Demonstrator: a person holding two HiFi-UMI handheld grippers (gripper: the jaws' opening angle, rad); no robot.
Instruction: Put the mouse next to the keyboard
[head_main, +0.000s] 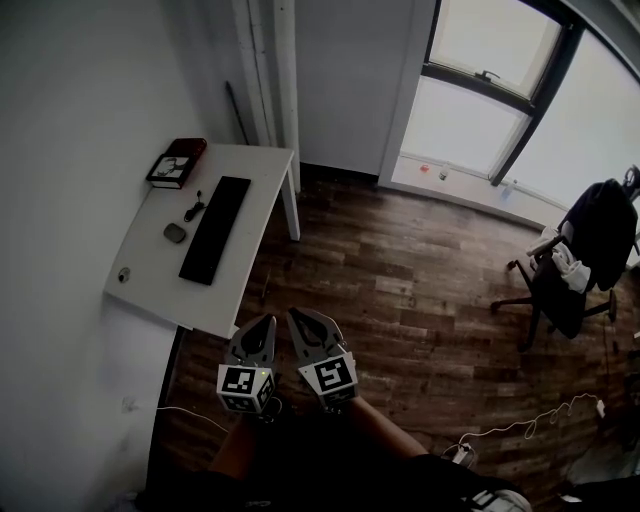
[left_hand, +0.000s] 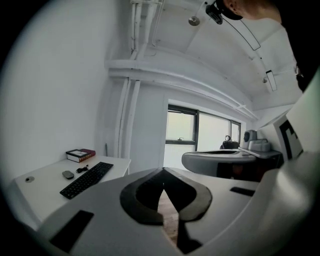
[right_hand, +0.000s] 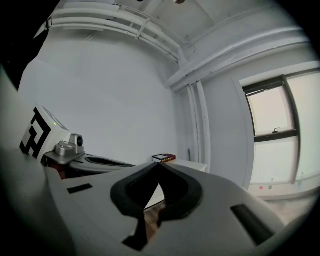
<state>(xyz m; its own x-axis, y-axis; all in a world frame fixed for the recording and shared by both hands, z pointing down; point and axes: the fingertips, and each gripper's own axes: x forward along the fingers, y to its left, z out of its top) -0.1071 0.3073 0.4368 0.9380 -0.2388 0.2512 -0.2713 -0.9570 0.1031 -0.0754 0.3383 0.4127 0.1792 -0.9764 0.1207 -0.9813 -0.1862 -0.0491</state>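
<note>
While left tool and right tool hang closed, empty (well off the table), the mouse lies left of the keyboard, seemingly not yet handled.

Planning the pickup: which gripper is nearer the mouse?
Left. The left gripper hangs off the desk's near edge, short of the mouse; the right gripper is beside it, farther out.

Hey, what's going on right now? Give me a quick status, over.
Left gripper and right gripper shut, empty, short of the desk. Mouse on it, a gap from the keyboard. Black cable close beside the mouse.
</note>
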